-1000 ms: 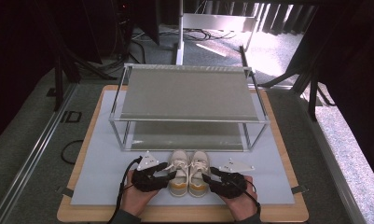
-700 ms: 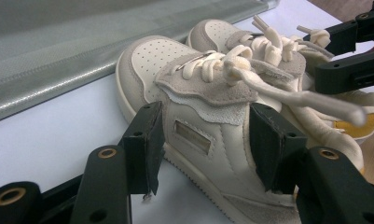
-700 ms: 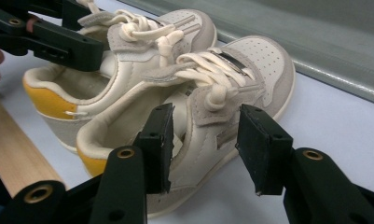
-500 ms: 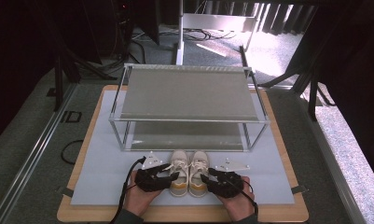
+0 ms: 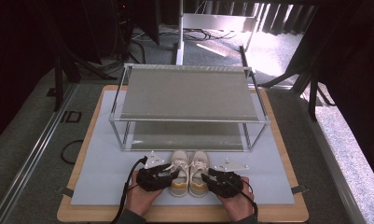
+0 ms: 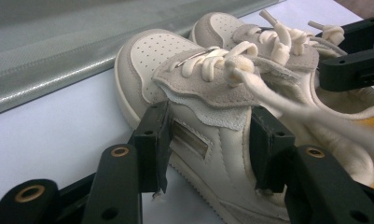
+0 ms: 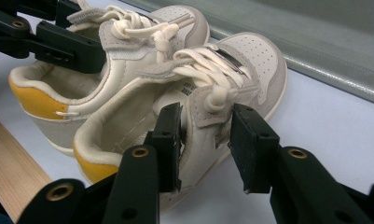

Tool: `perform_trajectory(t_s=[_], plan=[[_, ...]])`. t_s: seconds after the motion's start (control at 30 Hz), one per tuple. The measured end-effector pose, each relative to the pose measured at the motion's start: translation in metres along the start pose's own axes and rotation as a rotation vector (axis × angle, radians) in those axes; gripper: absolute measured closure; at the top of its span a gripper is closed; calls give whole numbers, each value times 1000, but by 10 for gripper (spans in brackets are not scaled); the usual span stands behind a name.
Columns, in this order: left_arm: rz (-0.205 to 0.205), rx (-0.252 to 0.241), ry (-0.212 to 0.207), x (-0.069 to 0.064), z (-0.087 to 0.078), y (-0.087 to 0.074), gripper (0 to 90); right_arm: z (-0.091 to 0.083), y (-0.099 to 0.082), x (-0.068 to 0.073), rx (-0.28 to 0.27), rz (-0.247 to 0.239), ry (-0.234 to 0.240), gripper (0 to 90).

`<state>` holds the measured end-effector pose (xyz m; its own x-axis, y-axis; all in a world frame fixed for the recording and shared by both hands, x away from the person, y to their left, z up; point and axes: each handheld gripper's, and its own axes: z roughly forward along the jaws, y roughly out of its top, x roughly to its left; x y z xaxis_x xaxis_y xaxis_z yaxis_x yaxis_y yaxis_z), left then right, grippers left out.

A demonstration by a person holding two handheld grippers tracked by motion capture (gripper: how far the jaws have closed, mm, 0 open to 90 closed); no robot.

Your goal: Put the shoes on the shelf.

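The left gripper (image 5: 168, 173) has its jaws around the side wall of the left shoe (image 6: 208, 116): in the left gripper view one black pad stands against the outer side by the sole, the other sits inside by the tongue, under the laces. The jaws have just been closing, with that wall between them, and the pads now look pressed onto it. The right gripper (image 5: 208, 177) takes the right shoe (image 7: 198, 107) the same way. In the right gripper view its jaws straddle the outer wall beside the laces; they too have just been closing on it. One pad touches the wall, while the other shows a thin gap, so I cannot tell whether the grip is full.

In the high view the two shoes stand side by side, touching or nearly so, toes pointing away from the person and yellow heels toward them. They rest on the pale mat (image 5: 96, 182) that covers the wooden bench (image 5: 278, 215), near its front edge. The person's hands (image 5: 140, 198) hold the grippers from below, one on each outer side of the pair.

Just beyond the toes stands a two-level metal shoe rack (image 5: 187, 95) with grey shelves, its lower shelf close to the shoes' tips.
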<state>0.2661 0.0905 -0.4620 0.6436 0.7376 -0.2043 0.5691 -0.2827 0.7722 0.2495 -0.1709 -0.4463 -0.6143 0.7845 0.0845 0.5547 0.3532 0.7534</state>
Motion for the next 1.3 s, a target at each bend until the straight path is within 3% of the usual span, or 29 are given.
perform_trajectory(t_s=[0.37, 0.83, 1.3], plan=[[-40, -19, 9, -2, 0, -2, 587, 0, -5, -8, -40, 76, 63, 705], [-57, -48, 25, -10, 0, -1, 614, -3, -11, -14, -94, 105, 104, 746], [-87, -71, 22, -11, -1, 2, 615, -6, -11, -16, -123, 115, 100, 747]])
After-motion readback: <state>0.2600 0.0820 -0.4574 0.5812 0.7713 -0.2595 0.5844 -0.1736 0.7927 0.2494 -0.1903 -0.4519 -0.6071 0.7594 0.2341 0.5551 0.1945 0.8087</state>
